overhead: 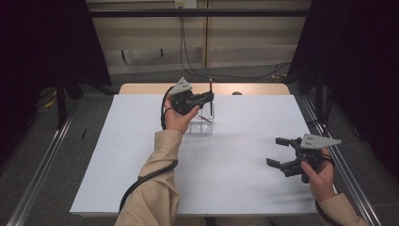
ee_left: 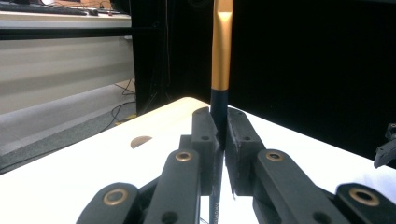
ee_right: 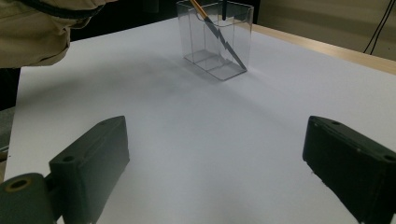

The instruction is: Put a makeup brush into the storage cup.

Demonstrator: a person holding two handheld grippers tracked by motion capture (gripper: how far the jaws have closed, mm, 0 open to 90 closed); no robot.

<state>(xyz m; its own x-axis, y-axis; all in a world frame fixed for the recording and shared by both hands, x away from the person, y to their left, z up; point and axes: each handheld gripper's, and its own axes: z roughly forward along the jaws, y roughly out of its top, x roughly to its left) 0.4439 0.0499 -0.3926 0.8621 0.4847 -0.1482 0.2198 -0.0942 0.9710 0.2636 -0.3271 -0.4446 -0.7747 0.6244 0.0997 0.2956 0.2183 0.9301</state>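
Observation:
My left gripper [overhead: 209, 97] is shut on a thin brush [overhead: 210, 87] with a dark handle and a gold band, and holds it upright over a clear plastic box [overhead: 202, 123] at the far middle of the white table [overhead: 131, 165]. In the left gripper view the pads [ee_left: 205, 135] pinch the dark handle and the gold part of the brush [ee_left: 221, 56] rises above them. My right gripper [overhead: 274, 150] rests open near the table's right edge, its jaws wide apart with nothing between them [ee_right: 215, 154]. The right gripper view shows the clear box [ee_right: 205, 58] with a second brush [ee_right: 223, 41] leaning inside it.
Along the far side of the white sheet runs a bare wooden strip [overhead: 254, 88] of table. Metal rails [overhead: 42, 160] flank the table on both sides. Dark curtains hang at left and right, and cables [overhead: 226, 75] lie on the floor behind.

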